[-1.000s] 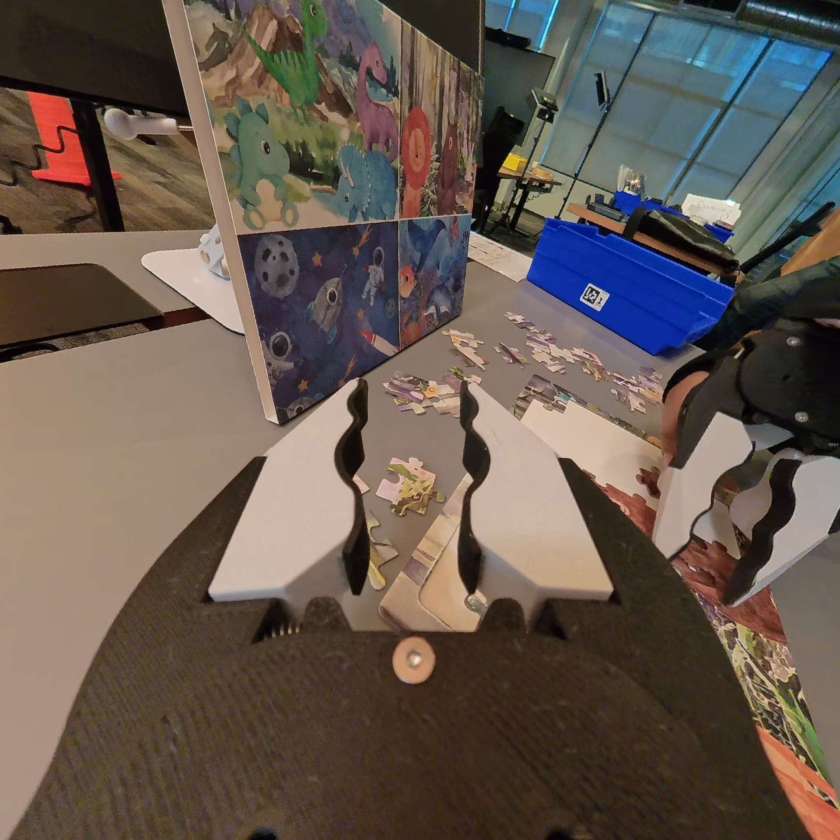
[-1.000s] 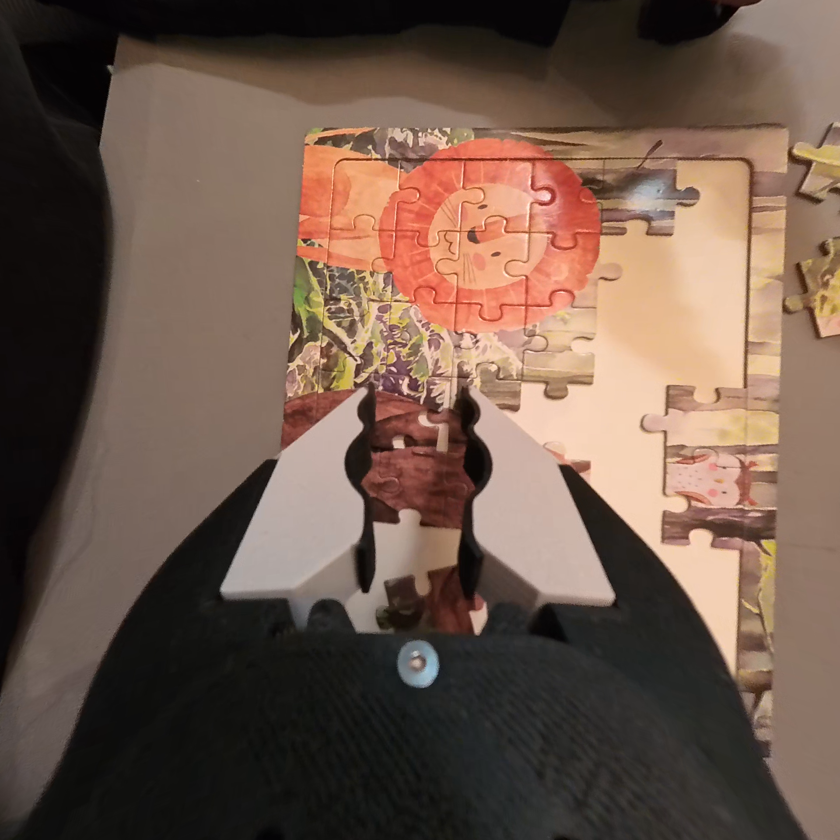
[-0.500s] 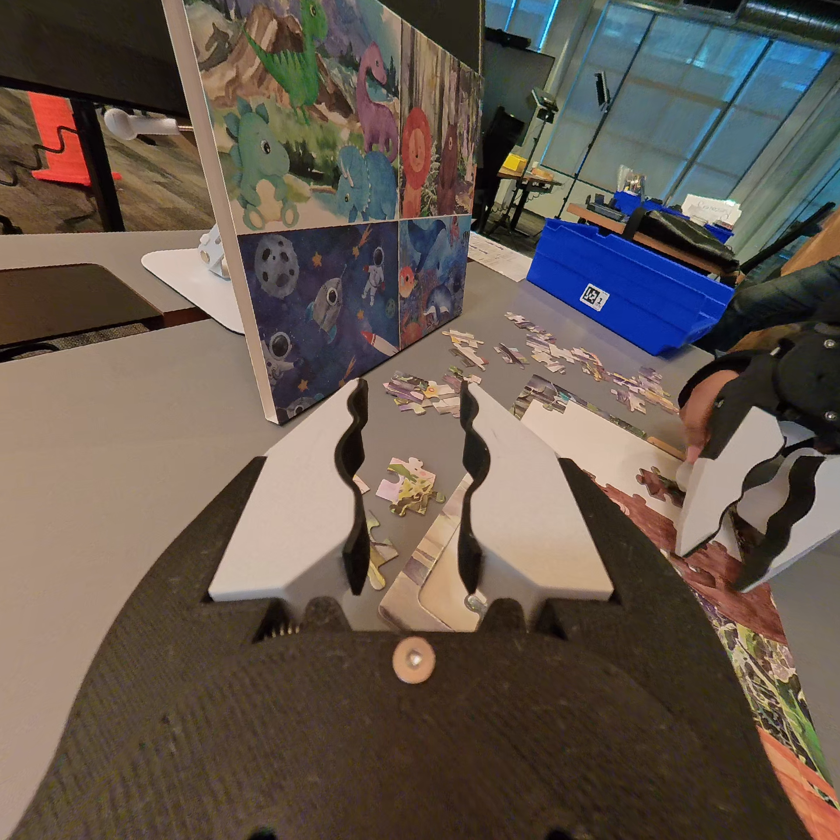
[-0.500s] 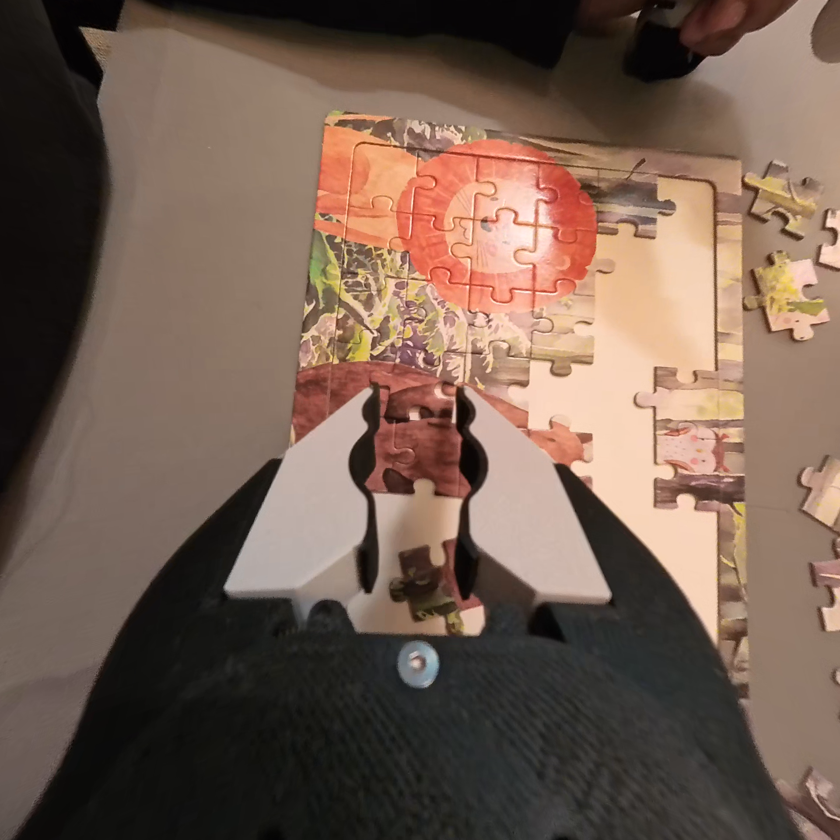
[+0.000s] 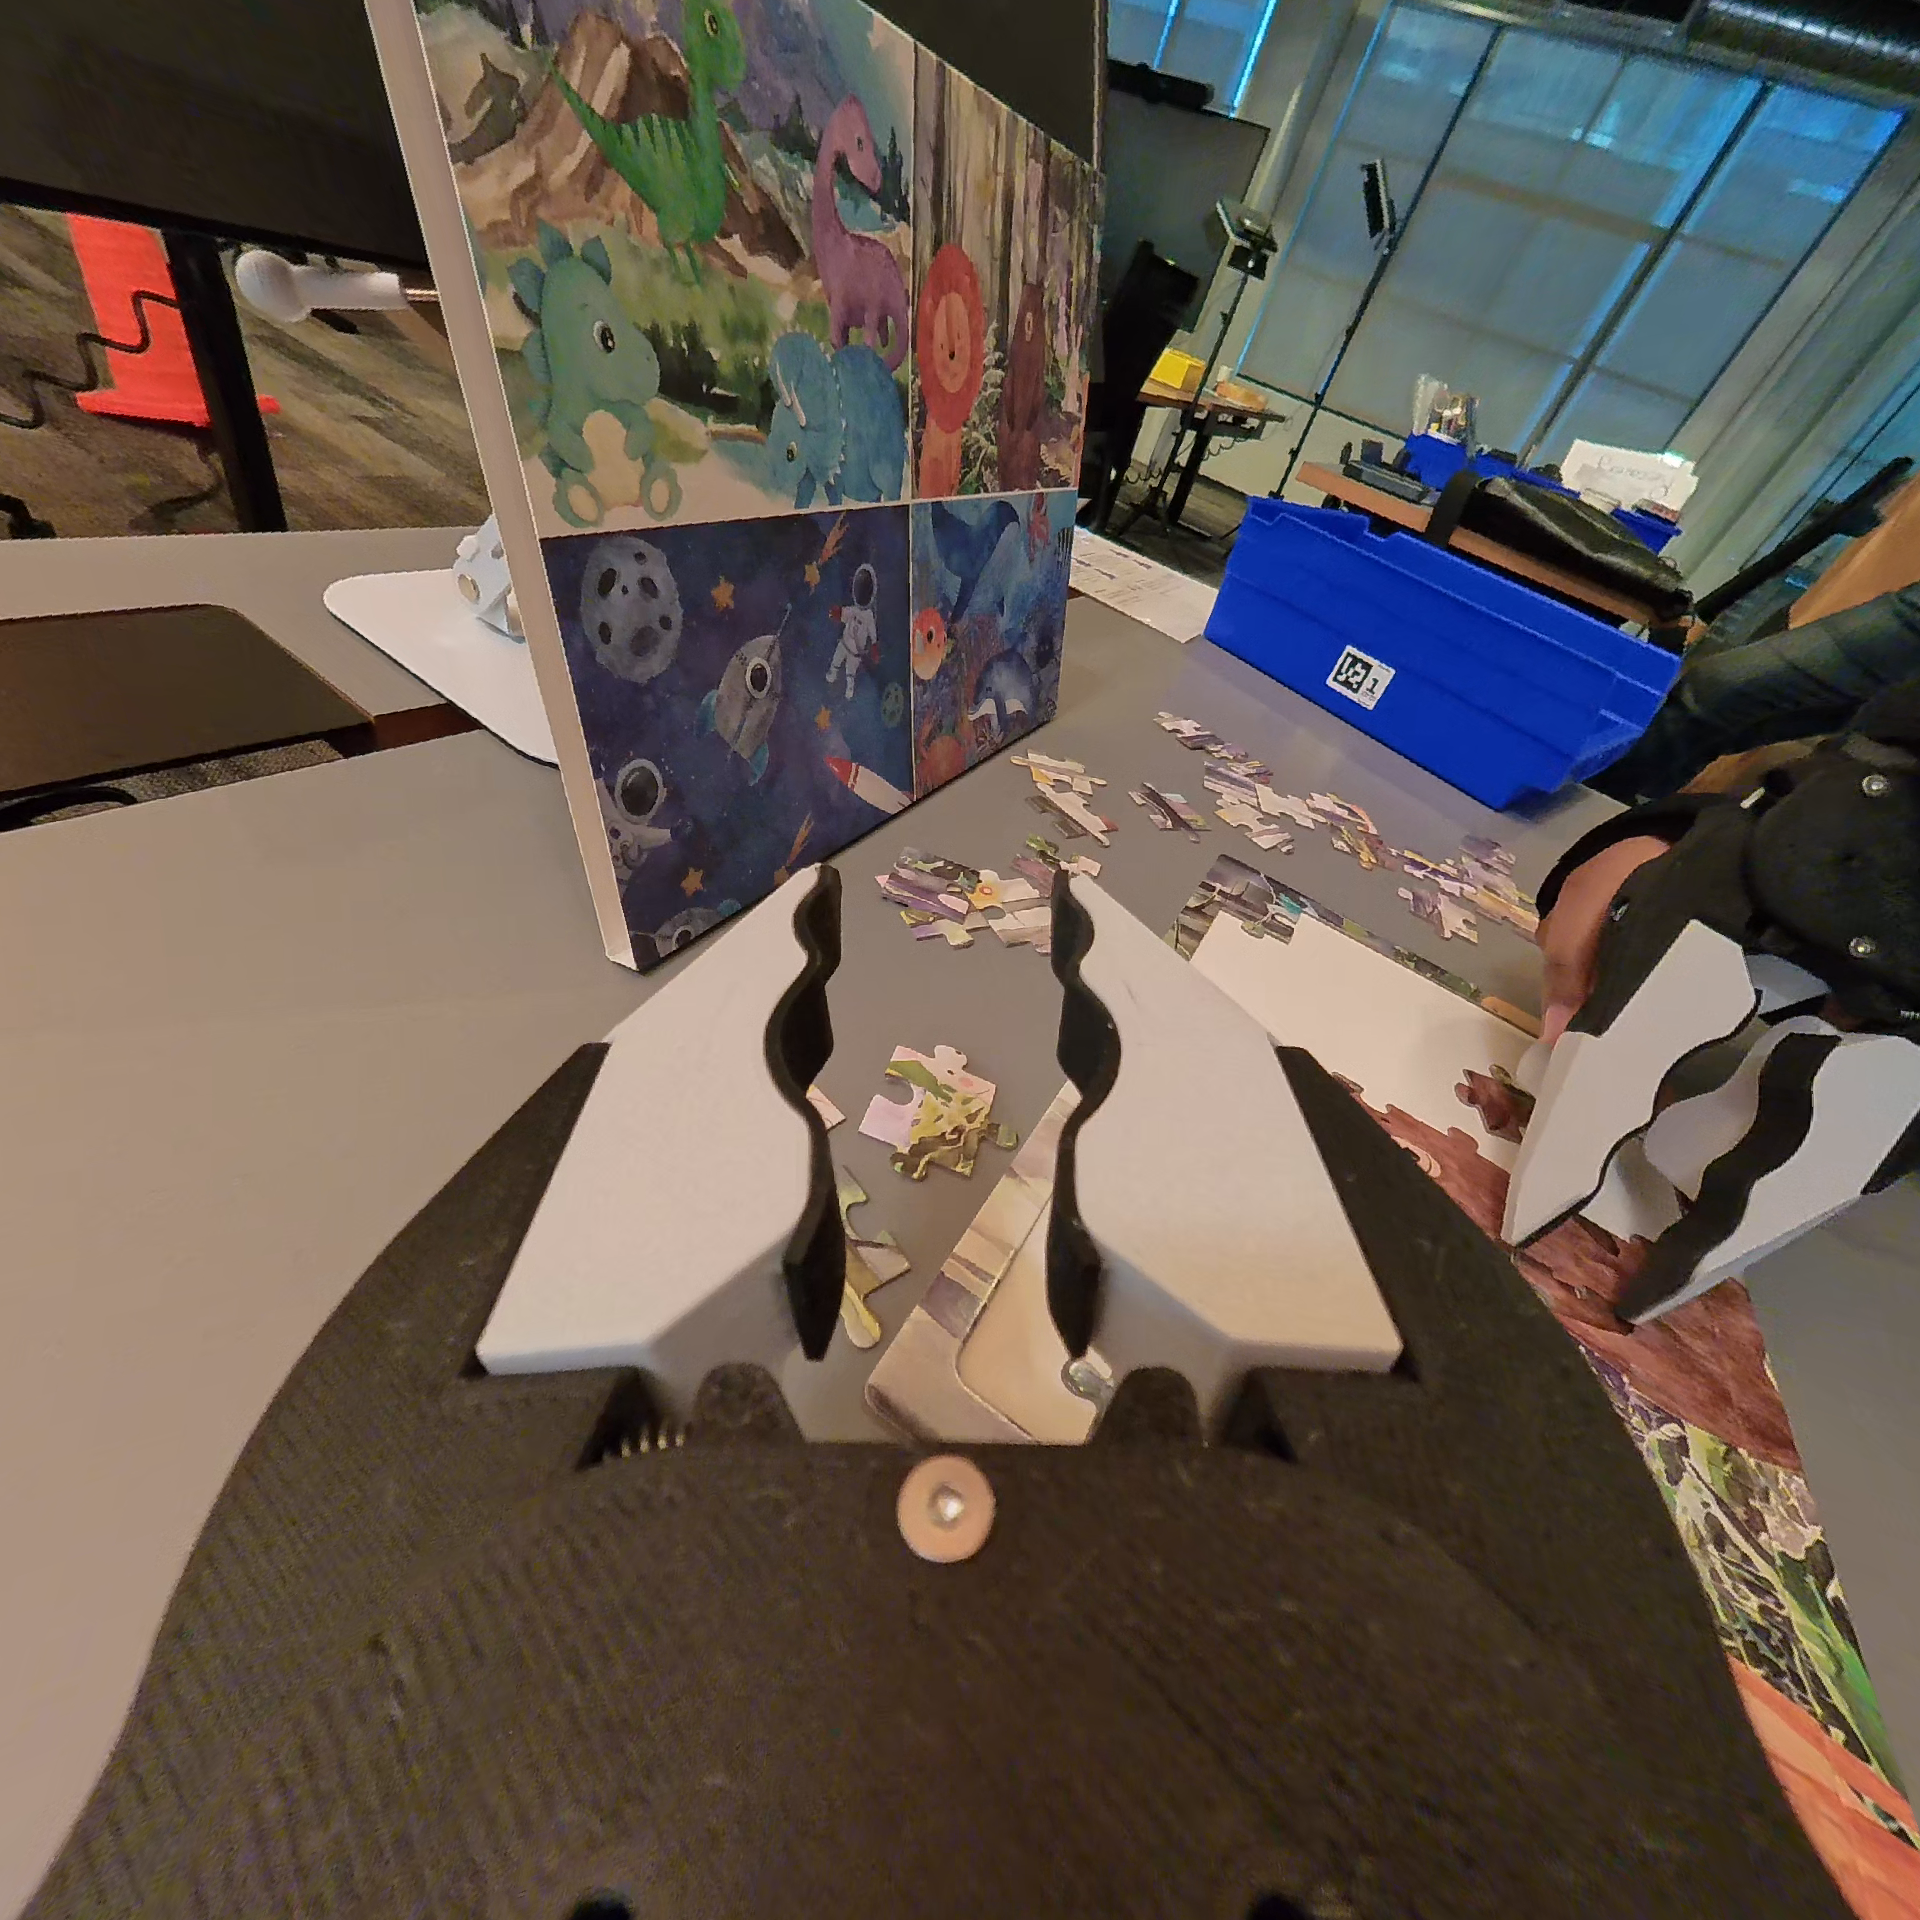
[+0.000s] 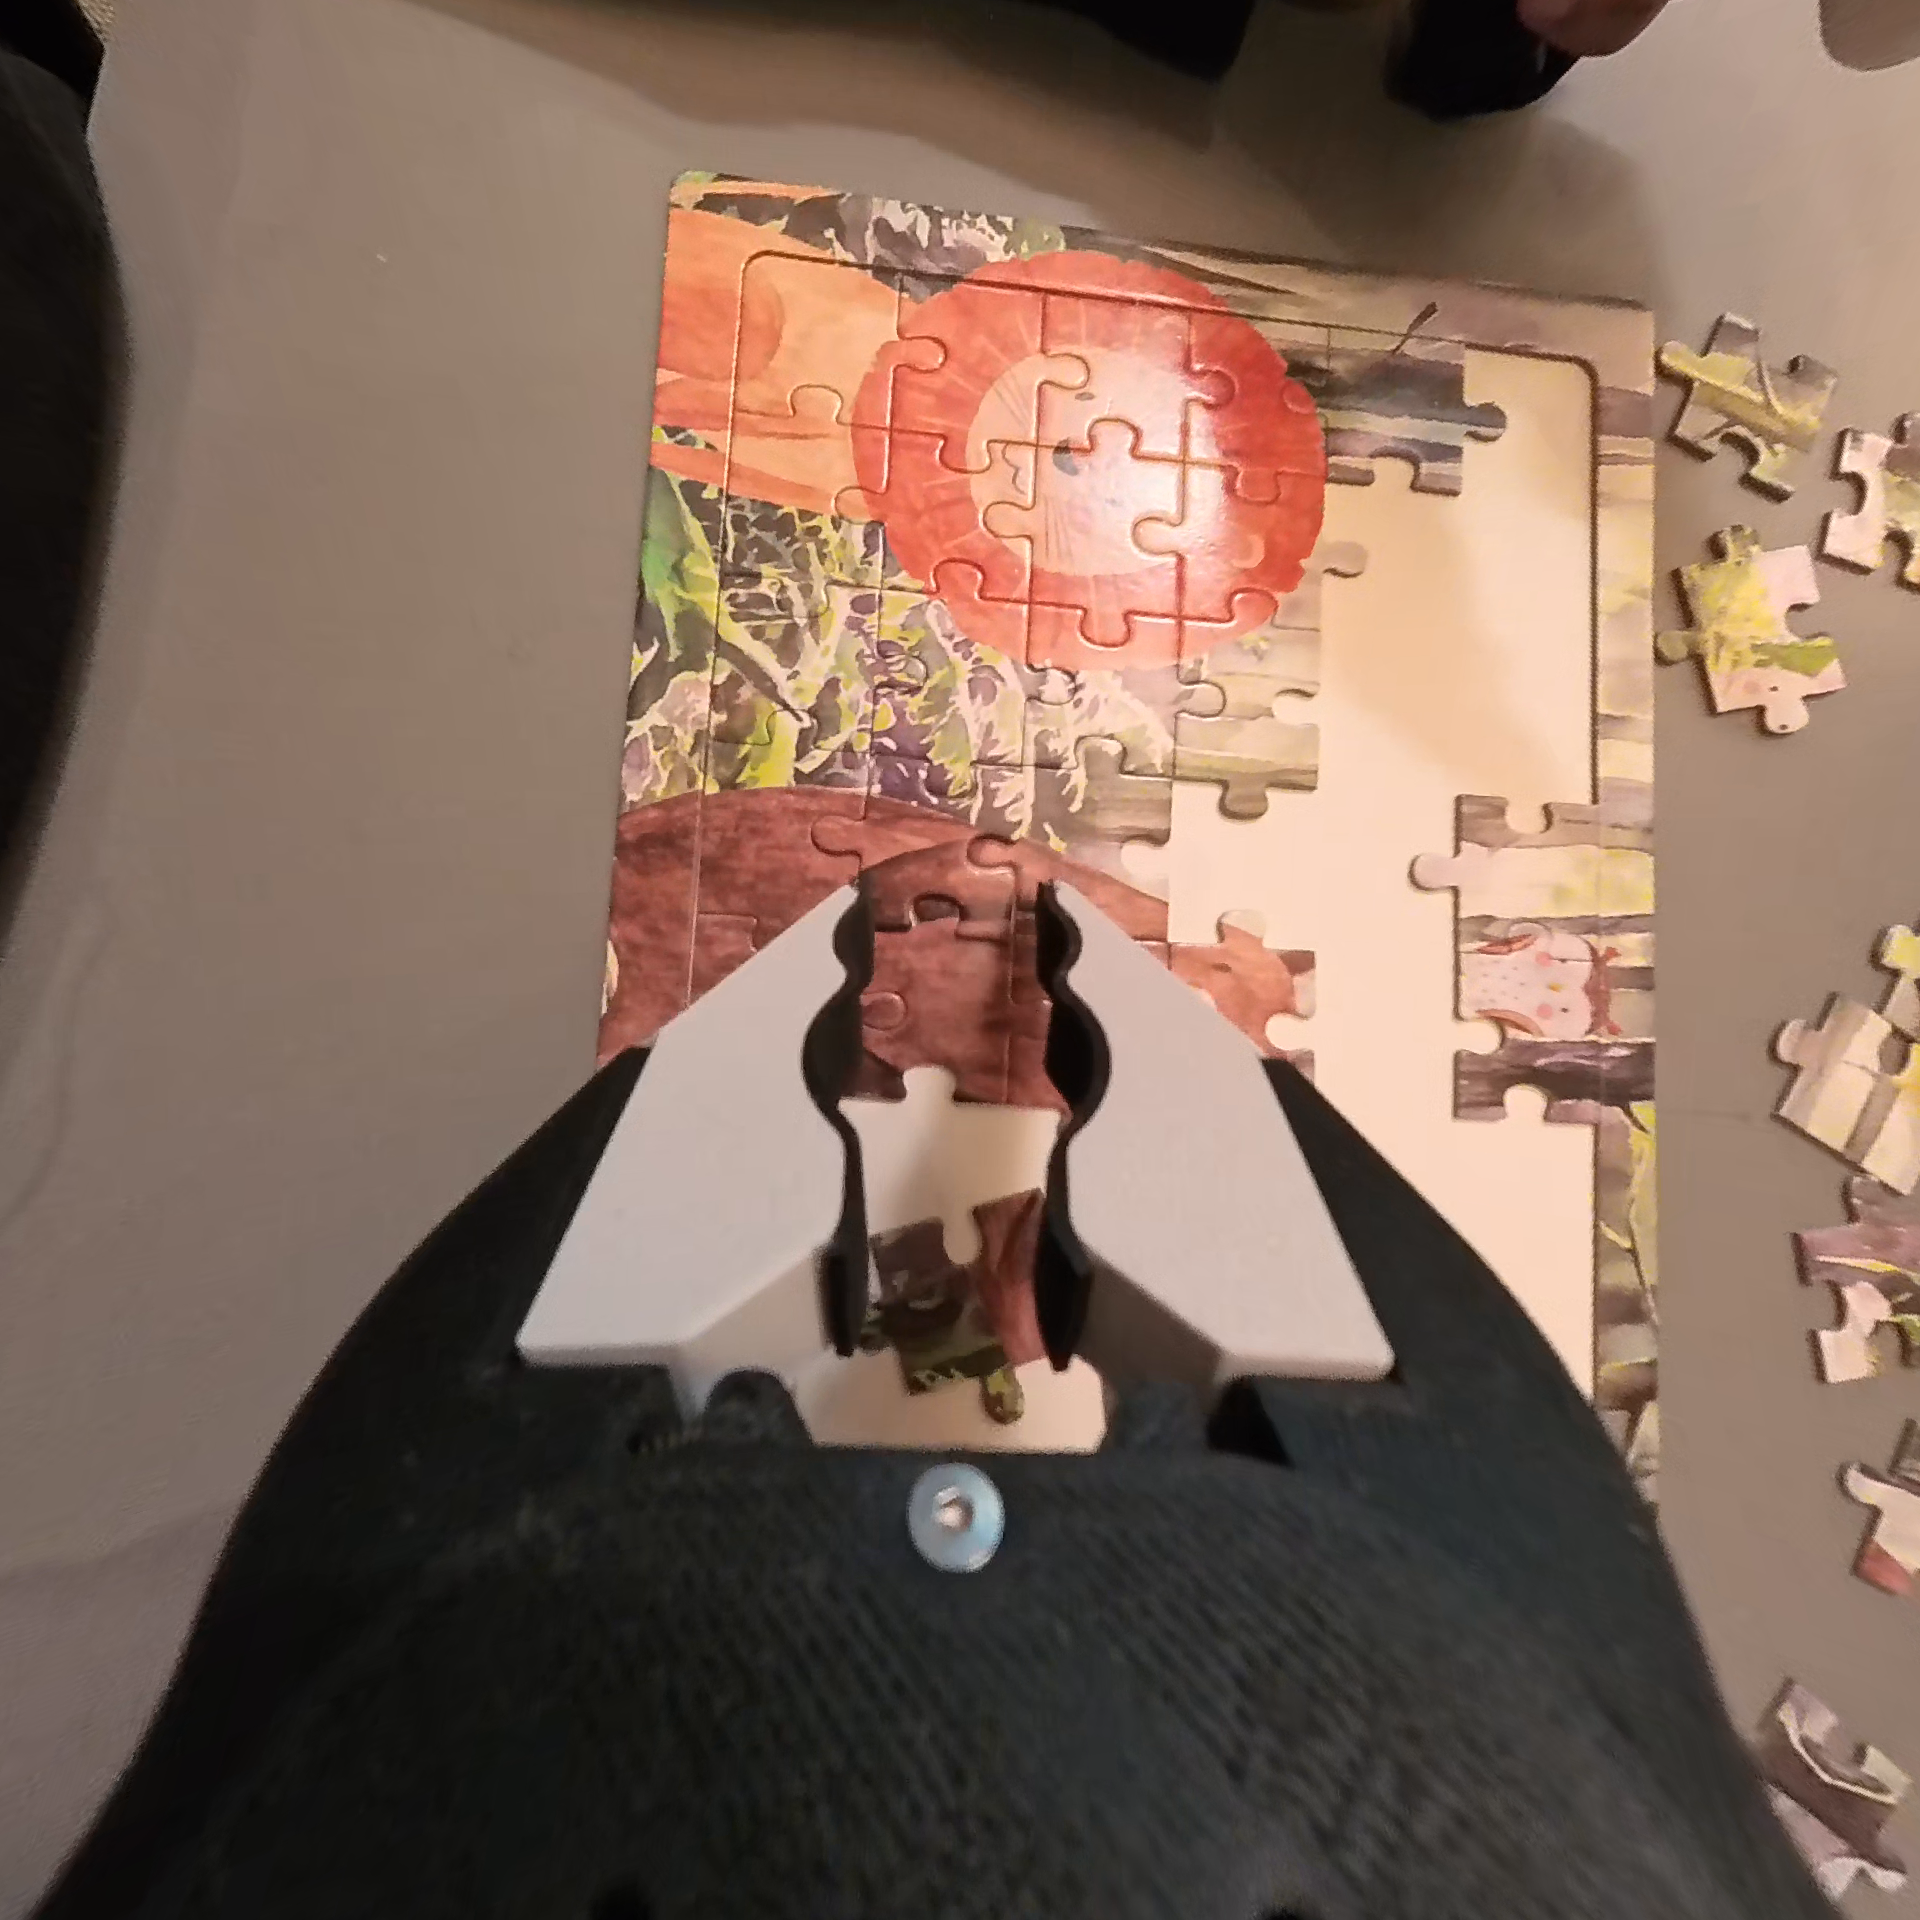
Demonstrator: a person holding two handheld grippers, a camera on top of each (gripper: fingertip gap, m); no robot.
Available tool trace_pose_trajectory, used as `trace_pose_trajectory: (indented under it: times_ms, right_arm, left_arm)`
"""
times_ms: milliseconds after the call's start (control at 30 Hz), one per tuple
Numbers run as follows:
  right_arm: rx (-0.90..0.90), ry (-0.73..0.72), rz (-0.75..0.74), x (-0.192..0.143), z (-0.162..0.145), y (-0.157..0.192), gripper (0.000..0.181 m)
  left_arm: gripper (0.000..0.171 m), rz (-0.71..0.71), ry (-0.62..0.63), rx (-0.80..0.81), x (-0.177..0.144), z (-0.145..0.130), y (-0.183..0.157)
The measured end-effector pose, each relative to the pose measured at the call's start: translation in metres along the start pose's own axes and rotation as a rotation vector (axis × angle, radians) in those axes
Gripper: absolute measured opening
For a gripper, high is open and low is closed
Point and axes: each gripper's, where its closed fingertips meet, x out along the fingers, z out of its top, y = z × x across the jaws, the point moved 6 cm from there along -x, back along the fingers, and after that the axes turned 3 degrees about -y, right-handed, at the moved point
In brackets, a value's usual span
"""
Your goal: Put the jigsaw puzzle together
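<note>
The puzzle tray [image 6: 1434, 675] lies flat on the grey table. Its left half is filled, with an orange lion face [image 6: 1091, 478], foliage and a brown area. My right gripper [image 6: 953, 904] hovers open and empty over the brown area. Between its jaws show a bare gap [image 6: 945, 1153] and a brown-green piece [image 6: 935, 1309] lying in the tray. My left gripper [image 5: 940, 904] is open and empty above the tray's corner [image 5: 987, 1299], with a loose piece [image 5: 935, 1112] on the table between its fingers. The right gripper [image 5: 1574, 1278] also shows at the right of that view.
Several loose pieces [image 6: 1756, 644] lie right of the tray and are scattered beyond it [image 5: 1278, 800]. A picture board [image 5: 790, 520] stands upright at the back left. A blue bin [image 5: 1434, 644] sits at the back right. A hand [image 5: 1569, 956] holds the right gripper. The grippers' ends are close to 20 centimetres from one another.
My right gripper has risen and drawn back from the puzzle, so more of the tray and loose pieces show. It stays open. My left gripper has not moved.
</note>
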Motion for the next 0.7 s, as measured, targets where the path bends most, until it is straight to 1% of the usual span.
trace_pose_trajectory:
  times_ms: [167, 267, 333, 700]
  right_arm:
    - [0.011, -0.033, 0.005, -0.0022, 0.0042, 0.0006, 0.027]
    - [0.028, -0.048, 0.012, -0.0015, 0.0067, 0.001, 0.019]
    - [0.04, -0.022, 0.017, 0.0002, 0.0046, 0.0004, 0.014]
    - [0.067, -0.018, 0.074, 0.0071, 0.0049, 0.0002, 0.017]
  left_arm:
    - [0.039, 0.0, -0.001, -0.002, 0.0, 0.0001, 0.0002]
    - [0.039, 0.0, -0.001, -0.002, 0.0, 0.0001, 0.0002]
    - [0.039, 0.0, -0.001, -0.002, 0.0, 0.0001, 0.0002]
    - [0.039, -0.001, 0.0, -0.001, 0.0001, 0.0002, 0.0]
